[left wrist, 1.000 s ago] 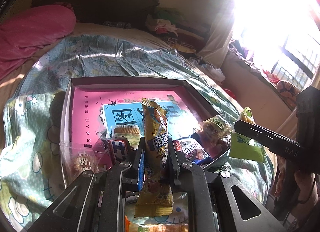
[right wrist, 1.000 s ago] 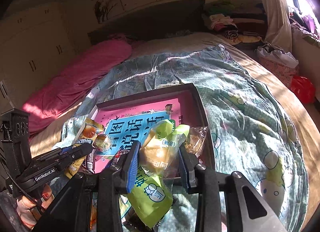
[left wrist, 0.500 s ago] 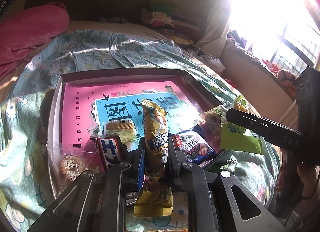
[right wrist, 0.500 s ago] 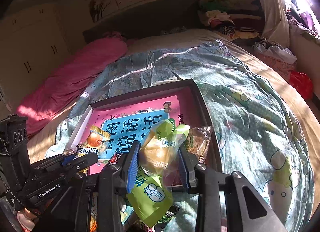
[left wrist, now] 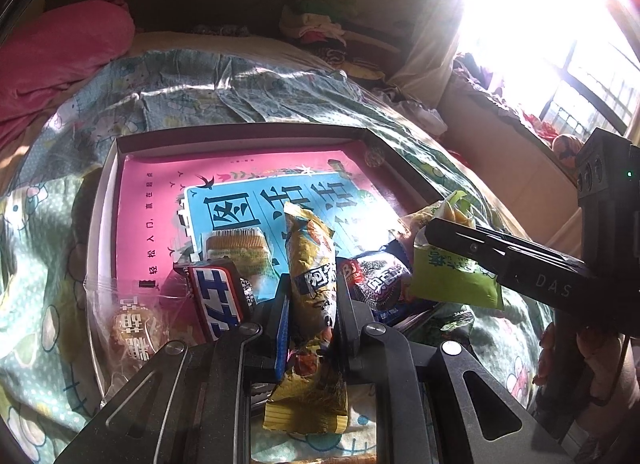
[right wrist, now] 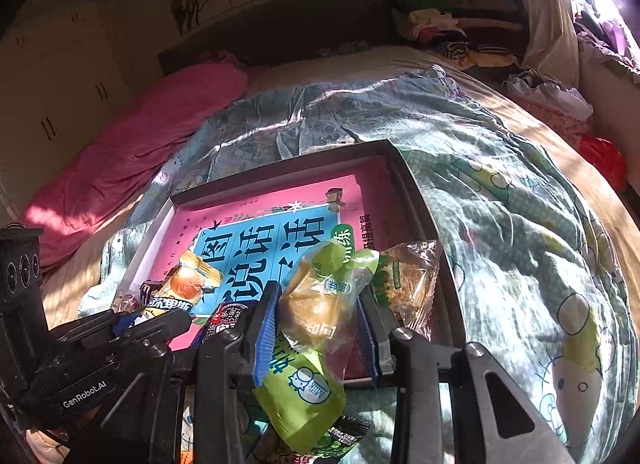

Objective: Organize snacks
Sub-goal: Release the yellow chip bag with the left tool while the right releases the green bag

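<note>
On the bed (right wrist: 520,192), over a patterned teal quilt (left wrist: 240,80), sits a shallow dark tray (left wrist: 104,200) lined with a pink-and-blue book cover (left wrist: 160,192). Left gripper (left wrist: 310,300) clamped tight on a long yellow snack pack (left wrist: 310,248), held upright between the jaws, its crimped lower end hanging below them, its top over the near part of the tray. Right gripper (right wrist: 318,324) clamped on a green-and-clear snack pouch (right wrist: 320,304), jaws only a little apart around it, the green tail drooping beneath; held over the tray's near right edge. Inside the tray, along its near side: a red-white-blue candy bar (left wrist: 216,296), a wafer pack (left wrist: 236,248), a clear bag with a round pastry (left wrist: 132,328) at the left corner, a dark cookie packet (left wrist: 380,280). Just right of the pouch, a clear wrapped bun (right wrist: 408,276) leaning at the tray's right wall. Pink blanket (right wrist: 132,152) bunched well beyond the tray toward the headboard. Part of a hand (left wrist: 592,360) visible behind the right gripper's body.
</note>
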`<state>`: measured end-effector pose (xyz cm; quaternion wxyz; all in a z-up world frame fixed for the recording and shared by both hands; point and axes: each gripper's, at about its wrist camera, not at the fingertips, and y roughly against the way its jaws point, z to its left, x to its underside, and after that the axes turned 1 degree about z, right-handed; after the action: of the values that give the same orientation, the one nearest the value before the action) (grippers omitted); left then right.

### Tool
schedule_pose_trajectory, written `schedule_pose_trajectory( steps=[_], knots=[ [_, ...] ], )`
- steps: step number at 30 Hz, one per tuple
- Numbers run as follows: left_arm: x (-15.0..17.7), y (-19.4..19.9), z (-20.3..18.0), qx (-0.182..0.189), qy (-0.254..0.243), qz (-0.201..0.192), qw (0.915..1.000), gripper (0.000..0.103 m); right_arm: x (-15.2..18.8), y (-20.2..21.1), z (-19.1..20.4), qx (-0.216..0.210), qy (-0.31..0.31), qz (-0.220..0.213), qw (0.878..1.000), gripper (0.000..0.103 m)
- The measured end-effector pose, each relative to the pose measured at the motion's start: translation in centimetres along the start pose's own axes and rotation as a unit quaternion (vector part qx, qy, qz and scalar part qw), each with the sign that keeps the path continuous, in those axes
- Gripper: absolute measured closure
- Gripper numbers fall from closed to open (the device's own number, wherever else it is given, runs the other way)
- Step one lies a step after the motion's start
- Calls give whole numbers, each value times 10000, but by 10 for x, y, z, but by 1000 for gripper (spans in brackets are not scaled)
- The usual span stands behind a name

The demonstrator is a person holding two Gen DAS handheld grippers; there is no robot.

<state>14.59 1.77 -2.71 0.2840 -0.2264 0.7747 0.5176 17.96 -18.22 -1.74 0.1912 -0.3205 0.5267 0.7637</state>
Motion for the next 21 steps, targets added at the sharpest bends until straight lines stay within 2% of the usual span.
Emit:
schedule_pose_trajectory(
  steps=[17, 21],
  knots=[
    [0, -2, 3, -56, 93, 85, 9999, 81, -1, 10, 9, 77, 247, -116, 9996, 62],
    [0, 0, 6, -59, 153, 68, 9998, 70, 1, 17, 7, 97, 206, -136, 9996, 61]
  ],
)
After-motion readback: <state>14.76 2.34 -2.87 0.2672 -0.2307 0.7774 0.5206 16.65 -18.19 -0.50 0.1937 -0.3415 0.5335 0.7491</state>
